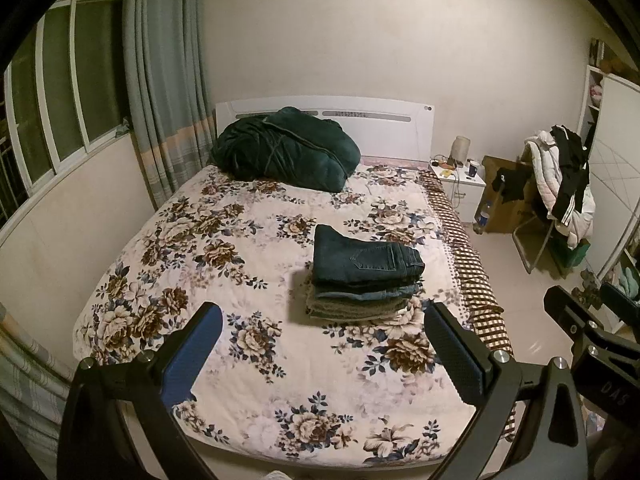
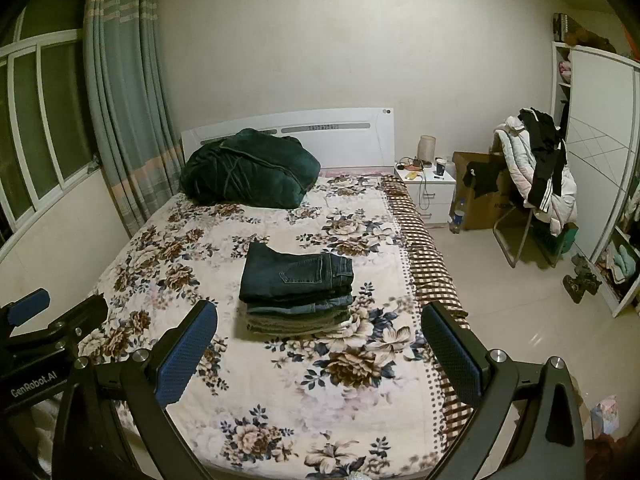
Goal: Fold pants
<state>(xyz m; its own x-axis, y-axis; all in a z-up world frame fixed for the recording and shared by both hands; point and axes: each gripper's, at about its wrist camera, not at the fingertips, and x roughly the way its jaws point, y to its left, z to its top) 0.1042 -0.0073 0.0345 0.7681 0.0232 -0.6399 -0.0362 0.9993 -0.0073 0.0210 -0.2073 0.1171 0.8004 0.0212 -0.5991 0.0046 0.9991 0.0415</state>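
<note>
Folded pants [image 1: 366, 276] on floral bed [image 1: 200, 248]

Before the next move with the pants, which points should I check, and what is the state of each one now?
1. Left gripper open and empty: ok.
2. Right gripper open and empty: ok.
3. Pants stack folded, lying on the bed: ok.
4. Top jeans square on the stack: ok, edges roughly aligned.
5. Unfolded pants ready on the bed: not ok, none visible; only a green bundle lies by the headboard.
6. Pants among the clothes on the chair: cannot tell.
</note>
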